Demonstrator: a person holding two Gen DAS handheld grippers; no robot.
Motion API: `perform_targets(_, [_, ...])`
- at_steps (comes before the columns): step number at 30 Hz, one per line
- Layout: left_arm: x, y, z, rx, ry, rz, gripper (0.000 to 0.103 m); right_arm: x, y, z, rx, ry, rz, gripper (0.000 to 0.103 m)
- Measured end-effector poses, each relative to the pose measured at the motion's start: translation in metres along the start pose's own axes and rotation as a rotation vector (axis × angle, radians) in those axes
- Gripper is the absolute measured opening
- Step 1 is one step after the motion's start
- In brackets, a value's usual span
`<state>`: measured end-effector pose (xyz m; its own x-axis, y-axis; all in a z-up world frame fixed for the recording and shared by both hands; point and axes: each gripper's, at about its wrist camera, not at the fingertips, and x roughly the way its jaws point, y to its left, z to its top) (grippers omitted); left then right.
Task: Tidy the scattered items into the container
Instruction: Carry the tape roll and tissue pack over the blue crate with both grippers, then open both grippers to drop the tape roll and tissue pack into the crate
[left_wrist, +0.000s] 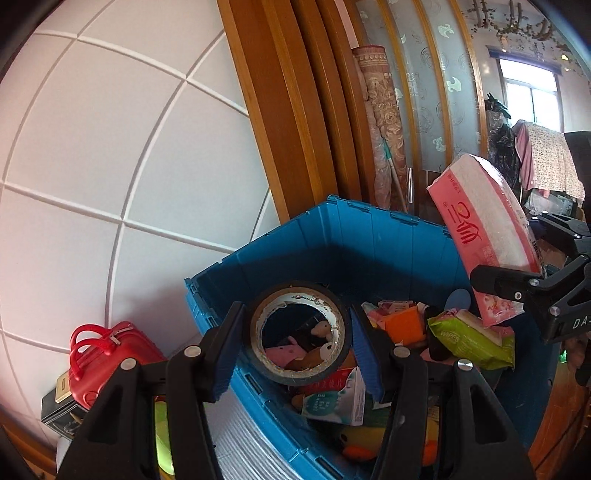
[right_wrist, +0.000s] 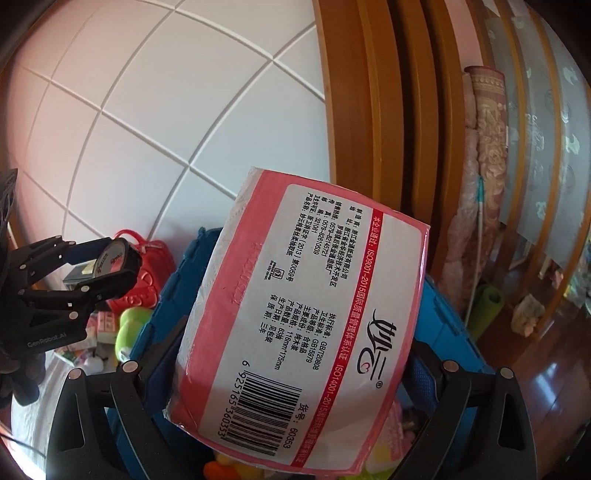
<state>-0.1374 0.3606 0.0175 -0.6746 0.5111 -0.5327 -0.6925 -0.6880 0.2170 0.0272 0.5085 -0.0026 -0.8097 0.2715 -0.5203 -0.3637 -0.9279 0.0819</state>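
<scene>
My left gripper (left_wrist: 295, 350) is shut on a roll of black tape (left_wrist: 258, 299), gripped across its width between the blue pads, over the near left edge of the blue crate (left_wrist: 332, 236). The right wrist view shows that gripper (right_wrist: 112, 260) and the tape roll (right_wrist: 110, 254) at far left. My right gripper (right_wrist: 295, 369) is shut on a pink tissue pack (right_wrist: 303, 321), tilted above the crate (right_wrist: 450, 332). From the left wrist view the right gripper (left_wrist: 513, 251) holds the pack (left_wrist: 484, 229) over the crate's right side. The crate holds several items.
Inside the crate lie a green wipes pack (left_wrist: 472, 343), an orange block (left_wrist: 402, 321), a white box (left_wrist: 332, 398) and plush toys. Left of the crate stand a red case (left_wrist: 107, 354) and a green plush (right_wrist: 127, 328). Behind rise a tiled wall, wooden door frame and rolled carpet (left_wrist: 380, 122).
</scene>
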Motion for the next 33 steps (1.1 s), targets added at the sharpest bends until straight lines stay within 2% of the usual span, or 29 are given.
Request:
perform_targets(13, [0.031,-0.004,0.018,-0.001,0.006,-0.029,0.055,0.027,-0.011,0.015,-0.007,0.019,-0.006,0.099])
perform_targets(14, [0.035,-0.004,0.021,-0.006,0.016,-0.034,0.060,0.031,-0.010,0.017,-0.012,0.017,-0.013,0.100])
perform_targets(15, [0.039,-0.004,0.023,-0.013,0.031,-0.030,0.070,0.036,-0.010,0.020,-0.017,0.013,-0.029,0.101])
perform_targets(16, [0.041,-0.003,0.025,-0.023,0.041,-0.020,0.098,0.042,-0.009,0.022,-0.019,0.012,-0.050,0.103])
perform_targets(17, [0.042,-0.001,0.027,-0.038,0.041,-0.012,0.103,0.048,-0.010,0.025,-0.016,0.018,-0.067,0.103])
perform_targets(19, [0.042,0.004,0.027,-0.051,0.048,-0.007,0.103,0.054,-0.011,0.030,0.006,0.014,-0.075,0.103])
perform_targets(23, [0.040,0.004,0.019,0.010,0.072,0.073,0.103,0.052,-0.006,0.030,0.004,-0.001,-0.059,0.103])
perform_targets(33, [0.019,0.023,-0.007,-0.032,0.089,0.085,0.103,0.044,0.020,0.019,-0.021,0.035,-0.021,0.103])
